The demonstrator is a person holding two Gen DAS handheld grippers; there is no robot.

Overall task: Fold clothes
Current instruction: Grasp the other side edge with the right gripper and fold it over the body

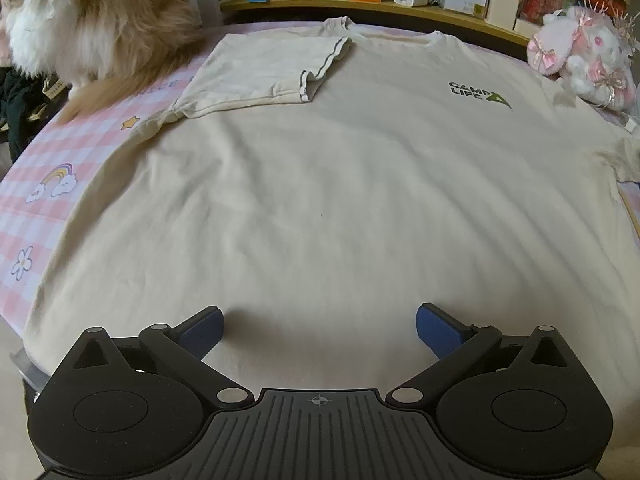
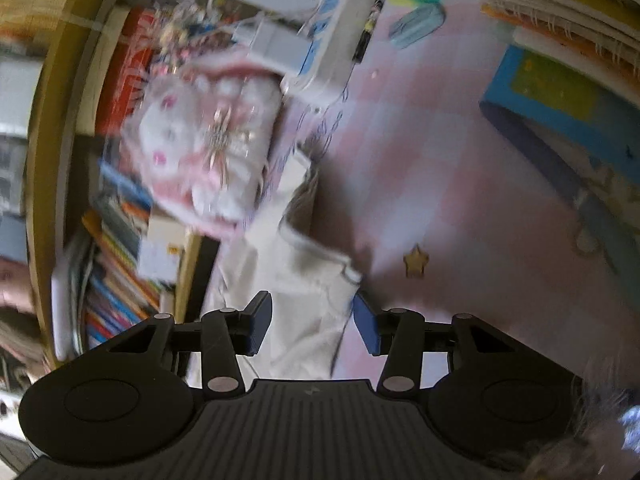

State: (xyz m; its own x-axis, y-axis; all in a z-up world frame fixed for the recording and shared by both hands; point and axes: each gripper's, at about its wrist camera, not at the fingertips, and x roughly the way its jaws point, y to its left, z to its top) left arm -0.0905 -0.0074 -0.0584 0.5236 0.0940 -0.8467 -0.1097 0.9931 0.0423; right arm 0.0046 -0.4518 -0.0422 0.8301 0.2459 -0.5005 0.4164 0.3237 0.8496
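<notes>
Left gripper (image 1: 320,330) is hovering agape over t-shirt (image 1: 340,200) hem, right gripper (image 2: 313,322) w/ jaws parted straddling far-edge sleeve (image 2: 304,264) for fold-in.

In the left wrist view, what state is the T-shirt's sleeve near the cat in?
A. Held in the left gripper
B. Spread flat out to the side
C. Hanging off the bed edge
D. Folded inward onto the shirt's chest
D: the sleeve lies doubled over on the body of the T-shirt, its hem pointing inward, while the left gripper is open with nothing in it.
</notes>
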